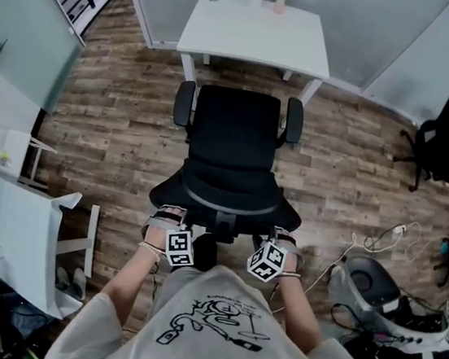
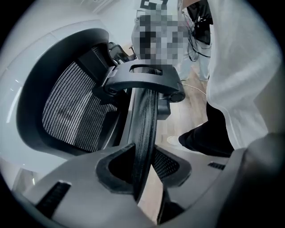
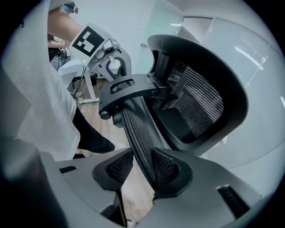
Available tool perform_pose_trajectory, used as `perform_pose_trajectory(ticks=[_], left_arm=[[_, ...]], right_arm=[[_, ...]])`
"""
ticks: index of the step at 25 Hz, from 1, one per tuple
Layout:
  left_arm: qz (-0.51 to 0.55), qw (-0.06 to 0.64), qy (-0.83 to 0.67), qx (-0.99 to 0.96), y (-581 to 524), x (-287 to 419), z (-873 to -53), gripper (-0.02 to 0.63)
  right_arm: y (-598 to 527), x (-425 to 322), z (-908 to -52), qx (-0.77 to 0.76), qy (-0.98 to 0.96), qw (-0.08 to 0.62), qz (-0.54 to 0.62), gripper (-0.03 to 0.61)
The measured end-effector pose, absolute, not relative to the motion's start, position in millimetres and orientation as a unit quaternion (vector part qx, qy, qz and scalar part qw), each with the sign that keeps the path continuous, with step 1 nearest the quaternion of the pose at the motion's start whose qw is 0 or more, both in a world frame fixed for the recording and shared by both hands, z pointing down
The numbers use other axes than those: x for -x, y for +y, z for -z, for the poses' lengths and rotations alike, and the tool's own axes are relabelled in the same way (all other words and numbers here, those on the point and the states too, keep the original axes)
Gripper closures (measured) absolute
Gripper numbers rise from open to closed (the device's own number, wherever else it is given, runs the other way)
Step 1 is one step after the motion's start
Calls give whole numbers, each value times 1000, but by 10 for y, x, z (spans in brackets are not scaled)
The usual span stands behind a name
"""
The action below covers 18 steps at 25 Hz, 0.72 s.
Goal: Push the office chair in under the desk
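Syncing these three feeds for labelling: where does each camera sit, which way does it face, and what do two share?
Head view: on the person's head, looking steeply down at the office chair before the desk; shirt, left gripper and right gripper show.
Left gripper view: on the left gripper, looking along jaws clamped on the chair's back edge; shirt and leg at right.
Right gripper view: on the right gripper, clamped likewise; shirt and leg at left.
Shared: both gripper views show the mesh panel.

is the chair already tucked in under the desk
No, in the head view the office chair stands wholly in front of the white desk, with a strip of wood floor showing between them.
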State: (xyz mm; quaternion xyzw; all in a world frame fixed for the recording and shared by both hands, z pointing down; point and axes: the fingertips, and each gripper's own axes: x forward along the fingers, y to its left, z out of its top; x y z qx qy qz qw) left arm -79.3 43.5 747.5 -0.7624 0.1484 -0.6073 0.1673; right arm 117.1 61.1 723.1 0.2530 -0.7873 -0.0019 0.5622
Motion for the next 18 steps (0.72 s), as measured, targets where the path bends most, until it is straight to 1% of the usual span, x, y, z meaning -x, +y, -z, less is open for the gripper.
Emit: perform_pose_trajectory(ticks=[11, 18], left_arm=[[604, 167, 151, 765, -15, 691, -7472, 497], [600, 172, 155, 766, -319, 604, -7512, 497]], right_arm=[[183, -1264, -7229, -267, -779, 567, 0, 422], [-126, -1352, -7283, -277, -763, 584, 5, 422]])
